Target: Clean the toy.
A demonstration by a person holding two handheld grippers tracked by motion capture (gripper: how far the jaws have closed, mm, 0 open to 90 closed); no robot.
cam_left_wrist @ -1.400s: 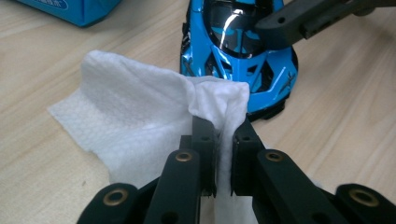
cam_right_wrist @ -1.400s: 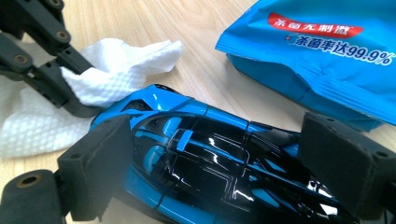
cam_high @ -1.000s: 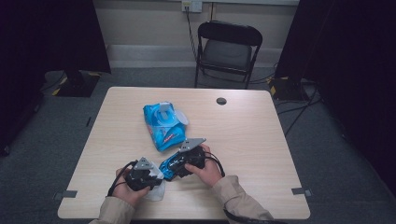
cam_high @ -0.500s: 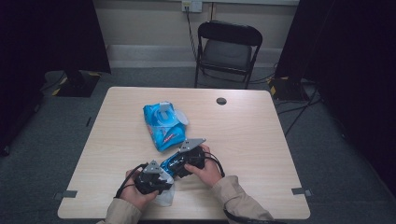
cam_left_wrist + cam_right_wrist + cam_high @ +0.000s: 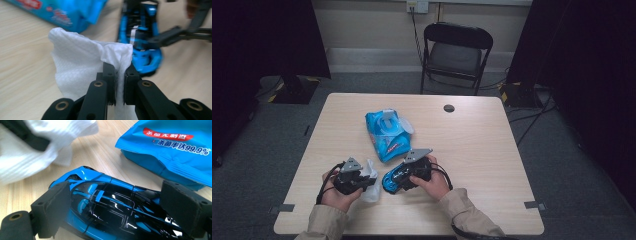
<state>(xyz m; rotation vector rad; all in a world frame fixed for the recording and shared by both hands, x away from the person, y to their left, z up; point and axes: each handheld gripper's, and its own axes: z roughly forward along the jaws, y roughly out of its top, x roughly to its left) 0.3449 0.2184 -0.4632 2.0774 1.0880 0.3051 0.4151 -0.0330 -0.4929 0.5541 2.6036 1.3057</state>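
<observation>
My left tool (image 5: 120,75) pinches a white wipe (image 5: 82,62) — my right tool (image 5: 112,207) clamps the blue car (image 5: 112,200) on the surface (image 5: 492,150).

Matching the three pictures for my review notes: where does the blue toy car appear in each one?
High view: the toy car lies low and centre, at the right gripper.
Left gripper view: upper right, behind the white wipe.
Right gripper view: lower middle, between two black fingers that press its sides.
Shared landmark: the blue wipes pack, just beyond the car.
</observation>
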